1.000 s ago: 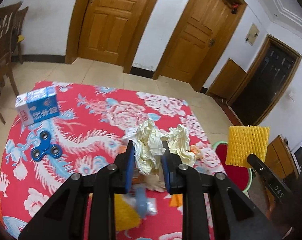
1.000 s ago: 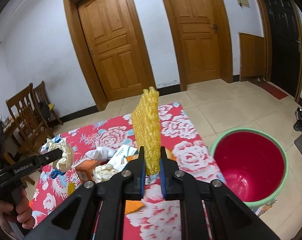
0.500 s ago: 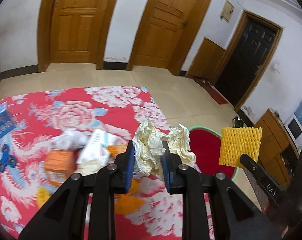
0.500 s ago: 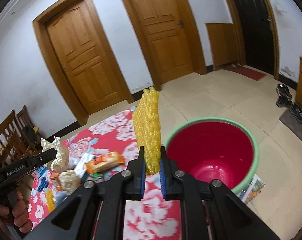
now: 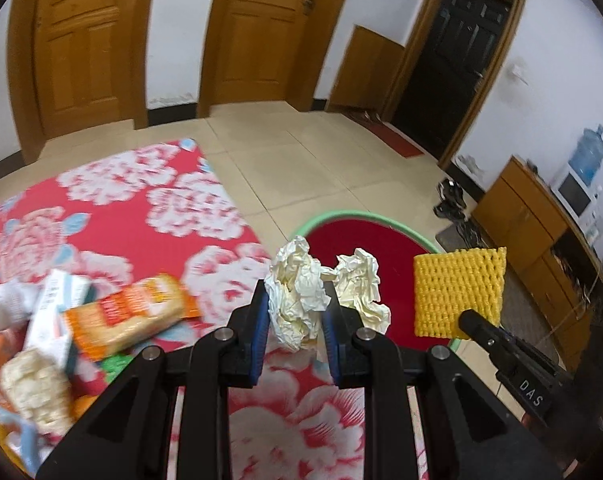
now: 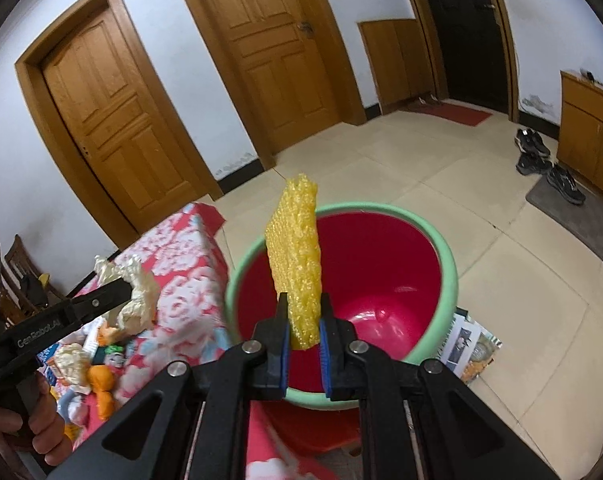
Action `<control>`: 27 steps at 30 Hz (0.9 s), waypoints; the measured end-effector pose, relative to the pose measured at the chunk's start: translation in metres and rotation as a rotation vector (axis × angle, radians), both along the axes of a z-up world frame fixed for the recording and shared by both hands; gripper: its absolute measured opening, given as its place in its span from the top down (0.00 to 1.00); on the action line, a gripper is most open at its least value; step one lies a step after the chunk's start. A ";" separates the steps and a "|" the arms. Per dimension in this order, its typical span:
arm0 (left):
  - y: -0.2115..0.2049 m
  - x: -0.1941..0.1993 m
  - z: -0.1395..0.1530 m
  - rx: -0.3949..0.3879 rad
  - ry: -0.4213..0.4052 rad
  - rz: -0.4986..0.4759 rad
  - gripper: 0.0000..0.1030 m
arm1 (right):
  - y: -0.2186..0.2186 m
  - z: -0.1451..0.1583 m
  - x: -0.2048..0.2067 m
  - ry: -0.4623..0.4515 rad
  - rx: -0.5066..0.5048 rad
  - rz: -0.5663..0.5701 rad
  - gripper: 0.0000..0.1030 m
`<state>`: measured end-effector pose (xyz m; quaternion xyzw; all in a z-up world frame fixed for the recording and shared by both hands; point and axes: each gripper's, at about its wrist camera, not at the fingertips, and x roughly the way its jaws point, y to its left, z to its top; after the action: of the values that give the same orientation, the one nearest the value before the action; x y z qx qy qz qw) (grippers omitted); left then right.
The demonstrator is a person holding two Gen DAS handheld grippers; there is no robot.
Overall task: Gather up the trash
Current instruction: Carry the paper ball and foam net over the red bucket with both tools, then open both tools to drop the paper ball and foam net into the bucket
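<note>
Trash is held in both grippers above the right end of the counter (image 5: 205, 200), which is covered with a red floral cloth. The left gripper (image 5: 295, 316) has its jaws pinching a wad of crumpled cream paper (image 5: 297, 292); a second lobe of the same paper bulges out past the right finger. In the right wrist view the wad (image 6: 135, 292) hangs over the cloth, left of the bin. The right gripper (image 6: 303, 328) has its jaws pressed onto the lower end of a yellow foam net sleeve (image 6: 297, 256), which stands upright in front of the bin's mouth. From the left wrist view the sleeve (image 5: 457, 292) shows flat-on, just right of the paper and over the bin's near right rim.

A red bin with a green rim (image 6: 449, 264) stands on the tiled floor against the counter's right edge, and its inside looks bare. More litter lies on the cloth to the left: an orange snack packet (image 5: 129, 316), a white carton (image 5: 57, 320) and a pale crumpled lump (image 5: 33, 388), all blurred. A person's hand (image 6: 25, 424) grips the left gripper's handle. 2 wooden doors (image 6: 269, 52) stand in the far wall, and shoes (image 6: 541, 160) lie on the floor at far right.
</note>
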<state>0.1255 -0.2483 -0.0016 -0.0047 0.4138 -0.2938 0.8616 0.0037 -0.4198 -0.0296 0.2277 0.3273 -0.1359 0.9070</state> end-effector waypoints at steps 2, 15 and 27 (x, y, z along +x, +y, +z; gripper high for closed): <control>-0.013 0.001 -0.007 0.008 0.006 -0.021 0.77 | -0.007 -0.007 0.001 0.012 0.005 -0.009 0.86; -0.057 0.010 -0.038 0.066 0.058 -0.068 0.54 | -0.027 -0.028 0.000 0.056 0.022 -0.046 0.77; -0.035 0.003 -0.026 0.052 0.053 -0.029 0.54 | -0.020 -0.014 -0.008 0.024 0.014 -0.042 0.57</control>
<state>0.1287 -0.2831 -0.0278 0.0161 0.4439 -0.2952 0.8459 -0.0039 -0.4400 -0.0434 0.2391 0.3340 -0.1552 0.8984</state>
